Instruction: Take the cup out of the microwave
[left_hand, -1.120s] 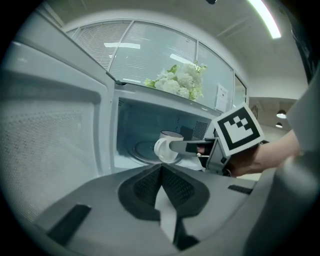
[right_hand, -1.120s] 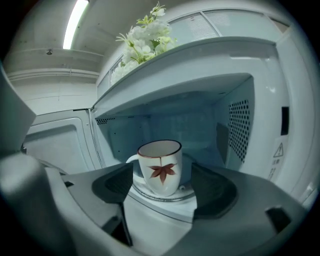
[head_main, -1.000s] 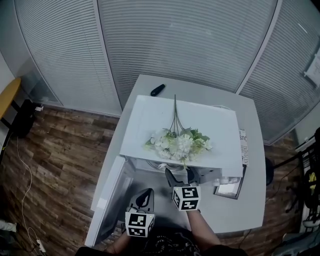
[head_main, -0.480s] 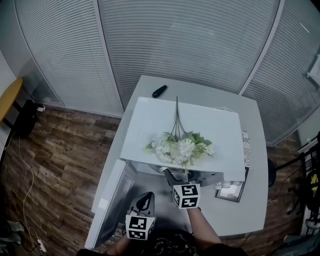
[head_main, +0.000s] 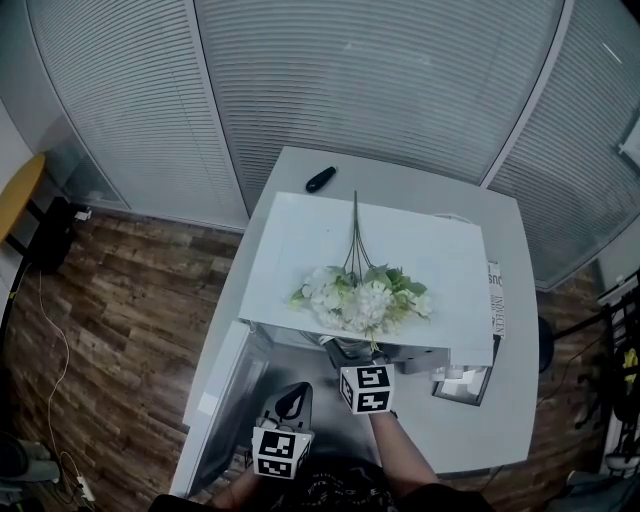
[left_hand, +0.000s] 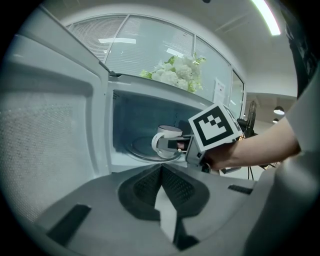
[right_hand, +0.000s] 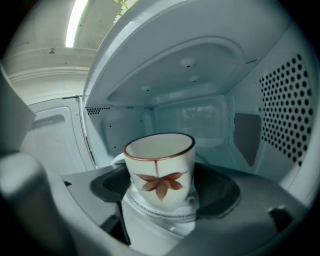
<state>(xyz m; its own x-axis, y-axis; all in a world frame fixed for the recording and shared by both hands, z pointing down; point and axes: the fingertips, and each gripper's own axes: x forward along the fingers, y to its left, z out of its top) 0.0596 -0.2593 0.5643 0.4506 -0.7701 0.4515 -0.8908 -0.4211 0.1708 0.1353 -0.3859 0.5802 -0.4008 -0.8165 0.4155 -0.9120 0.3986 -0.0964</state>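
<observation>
While right gripper (right_hand: 162, 202) jaws have just been opening, cup (right_hand: 159, 167) stands between.

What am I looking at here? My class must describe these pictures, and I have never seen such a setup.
A person holds a two-jaw gripper in each hand; there is no robot arm. The head view looks down from the person's head: a white microwave stands on a grey table, door open, flowers lying on top, a small black object behind it. The other two views come from cameras on the grippers. The right gripper reaches into the microwave; its jaws have just been opening and stand apart with the cup between them, not gripped. The left gripper waits outside, jaws together, holding nothing.
</observation>
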